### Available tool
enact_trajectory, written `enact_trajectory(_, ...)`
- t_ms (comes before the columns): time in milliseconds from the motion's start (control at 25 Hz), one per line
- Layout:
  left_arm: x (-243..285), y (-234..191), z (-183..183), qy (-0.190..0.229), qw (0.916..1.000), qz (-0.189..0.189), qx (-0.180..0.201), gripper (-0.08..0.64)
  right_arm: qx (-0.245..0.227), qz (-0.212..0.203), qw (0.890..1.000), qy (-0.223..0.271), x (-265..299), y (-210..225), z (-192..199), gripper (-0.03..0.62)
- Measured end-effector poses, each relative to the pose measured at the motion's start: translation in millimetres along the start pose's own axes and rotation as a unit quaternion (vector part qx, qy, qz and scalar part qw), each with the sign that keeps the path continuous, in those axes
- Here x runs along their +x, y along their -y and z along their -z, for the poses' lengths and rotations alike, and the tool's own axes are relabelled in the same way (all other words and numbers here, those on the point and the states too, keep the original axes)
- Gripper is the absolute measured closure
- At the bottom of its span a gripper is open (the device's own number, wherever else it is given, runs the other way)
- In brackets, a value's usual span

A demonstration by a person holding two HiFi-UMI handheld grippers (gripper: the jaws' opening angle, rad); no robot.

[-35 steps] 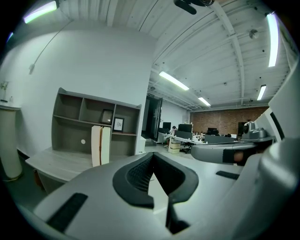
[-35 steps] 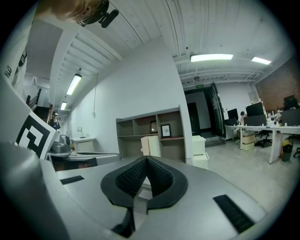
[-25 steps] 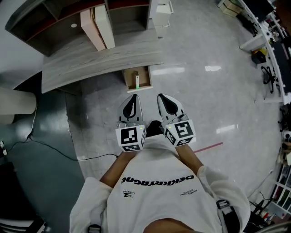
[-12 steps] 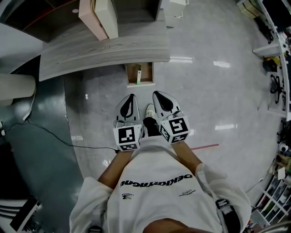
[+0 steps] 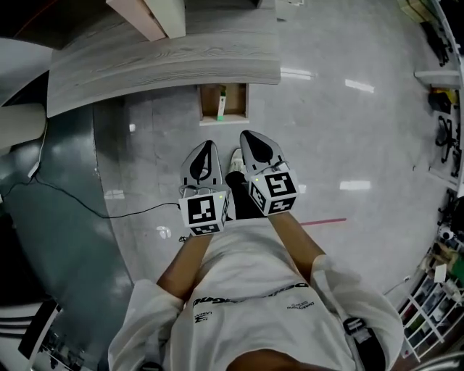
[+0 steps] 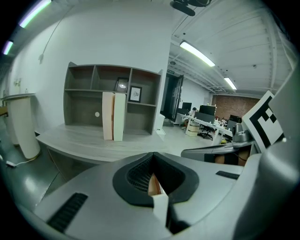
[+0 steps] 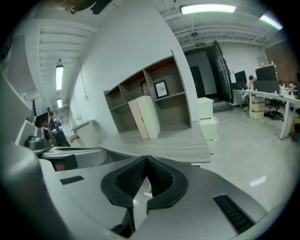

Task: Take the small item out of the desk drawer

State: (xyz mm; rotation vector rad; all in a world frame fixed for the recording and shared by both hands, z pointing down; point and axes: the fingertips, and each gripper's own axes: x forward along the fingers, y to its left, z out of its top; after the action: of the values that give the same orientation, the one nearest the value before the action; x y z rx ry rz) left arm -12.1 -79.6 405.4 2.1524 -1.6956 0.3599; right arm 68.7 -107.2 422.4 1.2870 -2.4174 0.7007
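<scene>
A wooden drawer [image 5: 206, 102] stands pulled out from under the grey desk [image 5: 167, 61], open to the top. Inside it lies a small white and green stick-like item [image 5: 221, 103]. My left gripper [image 5: 209, 146] and right gripper [image 5: 246, 135] are held side by side in front of the body, short of the drawer, both pointing toward it. Each is shut with nothing in its jaws. The left gripper view has its closed tips [image 6: 152, 154] below the desk [image 6: 93, 145]. In the right gripper view the closed tips [image 7: 146, 158] sit under the desk's edge [image 7: 164, 143].
Two upright binders [image 5: 148, 14] stand on the desk under a shelf unit [image 6: 112, 93]. A black cable [image 5: 87, 210] runs over the floor at left, near a white round bin [image 5: 22, 119]. A red tape line [image 5: 322, 221] marks the floor at right. White drawer units [image 7: 206, 117] stand beside the desk.
The desk and the open drawer have come closer and now lie straight ahead of the grippers. Both grippers stay shut and side by side.
</scene>
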Motion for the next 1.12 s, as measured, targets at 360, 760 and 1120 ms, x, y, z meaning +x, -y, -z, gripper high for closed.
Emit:
enact_trajectory(360,36.5,-12.9,51.3,-0.030,0.9992,-0.008,-0.023,0.545,0.025,0.019,0.998,-0.048,49.9,27.6,53.1,0.560)
enact_trajectory(760,72.5,-37.3,103.5,-0.061,0.9966,-0.020,-0.051,0.545,0.028,0.034,0.995,-0.092,115.5,47.8,106.4,0.558)
enact_trajectory(1120,80.2,-47.8,137.5,-0.078,0.9944,-0.032,-0.064,0.545,0.051,0.044,0.992,-0.110,147.3,56.0,140.0,0.558)
